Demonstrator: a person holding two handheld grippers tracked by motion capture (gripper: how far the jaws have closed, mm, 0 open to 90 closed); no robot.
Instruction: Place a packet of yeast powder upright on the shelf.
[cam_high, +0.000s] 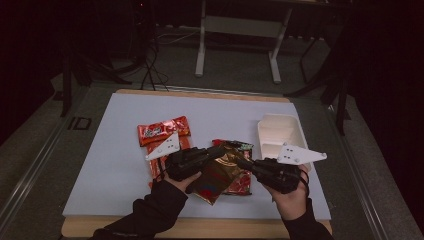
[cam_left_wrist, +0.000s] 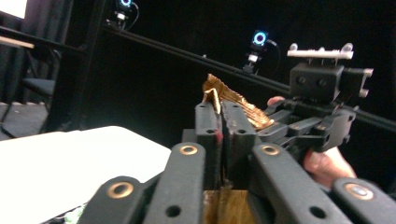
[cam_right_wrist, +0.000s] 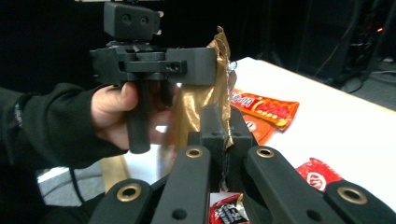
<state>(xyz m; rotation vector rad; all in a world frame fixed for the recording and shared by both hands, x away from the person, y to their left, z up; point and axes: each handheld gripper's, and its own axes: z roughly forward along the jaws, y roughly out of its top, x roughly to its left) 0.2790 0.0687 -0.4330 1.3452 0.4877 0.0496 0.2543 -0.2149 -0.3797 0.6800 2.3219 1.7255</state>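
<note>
A big pale blue board (cam_high: 120, 150) lies flat on a wooden table (cam_high: 200, 227), and everything sits on it. At the far right of the board is a white plastic food box (cam_high: 277, 132) with its open side up. Near the middle left lie two shiny red snack packets (cam_high: 162, 131), touching each other. Another red packet (cam_high: 242, 182) lies flat in the middle.

Just above that red packet is a shiny gold and brown snack bag (cam_high: 220, 172). It is lifted off the board and hangs between the two tools.

The left gripper (cam_high: 218, 150) is a black tool held in the person's left hand (cam_high: 182, 181). Its two jaws are squeezed together on the top left edge of the gold bag. In the left gripper view, the crinkled gold edge (cam_left_wrist: 229, 98) sticks out past the tips.

The right gripper (cam_high: 240, 162) is a black tool in the right hand (cam_high: 290, 195). Its jaws are pinched tight on the bag's other side, and in the right gripper view the gold foil (cam_right_wrist: 219, 70) stands up between them.

The two grippers are close together, tips nearly meeting.
</note>
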